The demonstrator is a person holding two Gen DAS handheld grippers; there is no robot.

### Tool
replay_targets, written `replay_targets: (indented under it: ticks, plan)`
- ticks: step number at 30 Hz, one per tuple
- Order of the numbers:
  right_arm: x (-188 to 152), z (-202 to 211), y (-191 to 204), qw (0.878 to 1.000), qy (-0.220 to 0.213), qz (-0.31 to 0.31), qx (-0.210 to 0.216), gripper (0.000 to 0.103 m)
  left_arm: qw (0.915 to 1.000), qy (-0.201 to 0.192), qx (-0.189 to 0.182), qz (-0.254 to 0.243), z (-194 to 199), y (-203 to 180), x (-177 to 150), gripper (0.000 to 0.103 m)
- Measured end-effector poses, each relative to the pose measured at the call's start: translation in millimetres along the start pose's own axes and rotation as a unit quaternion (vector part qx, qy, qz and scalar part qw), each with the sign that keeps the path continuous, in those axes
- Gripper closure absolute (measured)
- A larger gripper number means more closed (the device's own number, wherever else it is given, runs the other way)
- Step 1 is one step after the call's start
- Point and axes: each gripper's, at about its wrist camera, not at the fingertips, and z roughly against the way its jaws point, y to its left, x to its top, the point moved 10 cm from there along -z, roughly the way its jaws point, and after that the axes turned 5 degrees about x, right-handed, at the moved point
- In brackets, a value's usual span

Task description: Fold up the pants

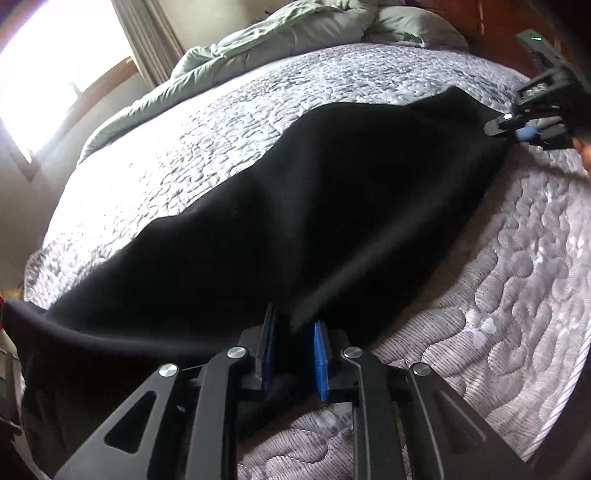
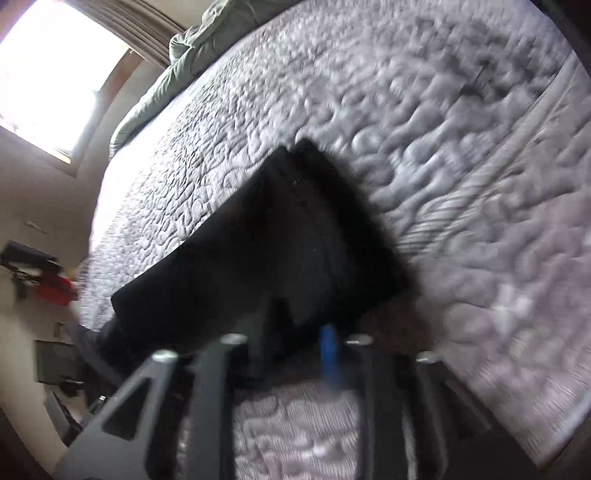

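Observation:
Black pants (image 1: 295, 184) lie stretched lengthwise across a grey quilted bed (image 1: 498, 277). My left gripper (image 1: 295, 325) is at their near edge, and dark cloth runs between its blue pads (image 1: 320, 358), which grip it. At the far right, my right gripper (image 1: 511, 129) pinches the other end of the pants, pulled to a point. In the blurred right wrist view, the pants (image 2: 277, 240) show a stitched band end that drapes into my right gripper (image 2: 295, 332). One of its blue pads (image 2: 328, 350) shows and cloth hides the other.
A rumpled grey-green duvet (image 1: 295, 26) is heaped at the head of the bed, before a wooden headboard (image 1: 498, 22). A bright window (image 1: 55, 74) with a curtain is on the left. A red object (image 2: 55, 291) sits beside the bed's left edge. A hand (image 1: 583, 151) holds the right gripper.

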Motion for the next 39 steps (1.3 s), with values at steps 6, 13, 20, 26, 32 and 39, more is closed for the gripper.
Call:
replay_targets:
  ticks: [6,13,20,26,32,39]
  plan:
    - [-11,50,52,0.995,-0.059,0.061,-0.042,0.066,0.9996,0.005,-0.016,0.023,-4,10,1,0.084]
    - [-78,-39,145,0.989,0.107,0.084,0.065,0.064,0.9977,0.007,-0.038,0.055,0,21,-4,0.08]
    - [-96,-57,146,0.986,0.119,0.113,0.01,0.065,0.9828,0.036,-0.073,0.165,34,77,-19,0.019]
    - [-103,-78,168,0.981,0.116,0.153,-0.036,0.059,0.9509,0.088,-0.05,0.293,21,171,-33,0.018]
    - [-105,-81,179,0.979,0.113,0.164,-0.042,0.057,0.9212,0.15,-0.052,0.355,-11,229,-33,0.017]
    - [-96,-91,158,0.977,0.116,0.174,-0.044,0.057,0.8824,0.166,-0.122,0.423,-24,230,-52,0.09]
